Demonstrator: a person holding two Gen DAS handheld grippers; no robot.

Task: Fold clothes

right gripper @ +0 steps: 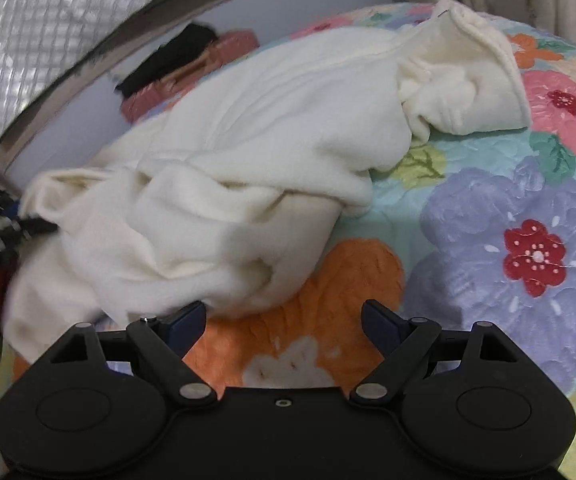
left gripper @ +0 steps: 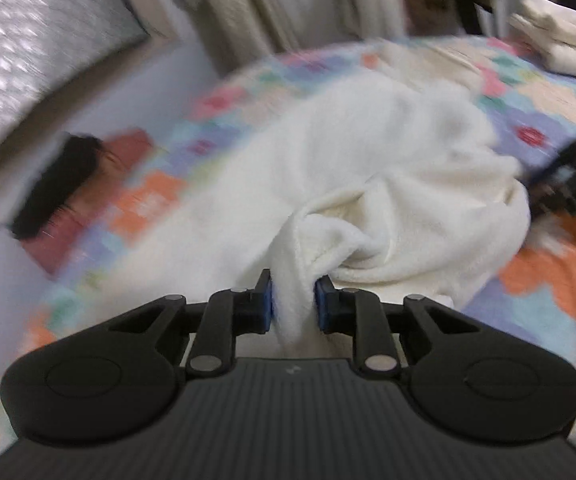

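A cream fleece garment (left gripper: 368,160) lies crumpled on a flowered quilt (left gripper: 548,280). My left gripper (left gripper: 294,300) is shut on a bunched fold of the garment, with cloth pinched between its blue pads. In the right wrist view the same garment (right gripper: 227,168) spreads from lower left to the upper right, where a sleeve or cuff end (right gripper: 468,80) lies folded over. My right gripper (right gripper: 283,320) is open and empty, just above the quilt (right gripper: 488,220), with its left fingertip close to the garment's near edge. The left gripper (right gripper: 27,220) shows at the far left of that view, partly hidden by cloth.
A red and black item (right gripper: 183,64) lies at the quilt's far edge by the wall. Folded cream clothes (left gripper: 560,36) are stacked at the far right. Curtains (left gripper: 288,0) hang behind the bed. A silver padded panel (left gripper: 27,60) is on the left.
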